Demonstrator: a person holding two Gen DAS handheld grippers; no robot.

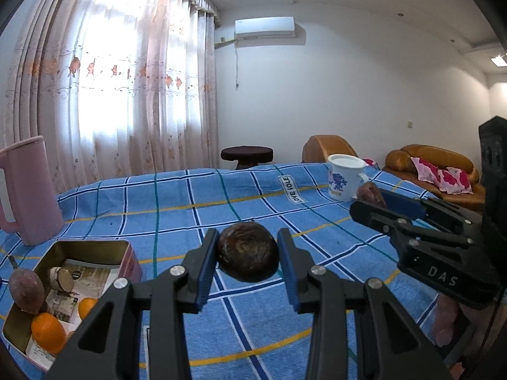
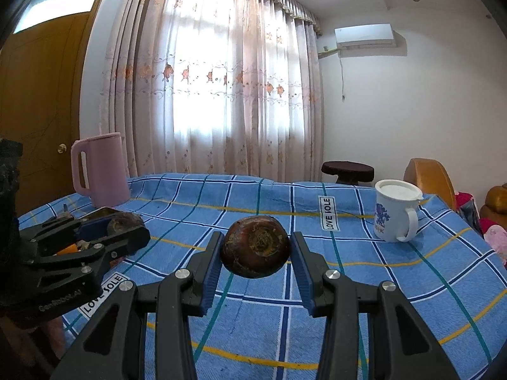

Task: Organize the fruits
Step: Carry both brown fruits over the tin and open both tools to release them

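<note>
My left gripper (image 1: 248, 255) is shut on a dark brown round fruit (image 1: 247, 251) and holds it above the blue checked tablecloth (image 1: 177, 202). My right gripper (image 2: 256, 251) is shut on a second dark brown round fruit (image 2: 255, 246), also held above the cloth. An open metal tin (image 1: 95, 247) at the lower left of the left wrist view holds two oranges (image 1: 47, 332), a purple sweet potato (image 1: 26, 289) and a cut root piece. Each gripper shows in the other's view: the right one (image 1: 374, 198) at the right, the left one (image 2: 126, 223) at the left.
A pink jug (image 2: 101, 167) stands at the table's far left. A white mug with blue flowers (image 2: 396, 213) stands at the far right. Beyond the table are a dark stool (image 2: 347, 171), brown leather seats (image 1: 434, 171) and curtains.
</note>
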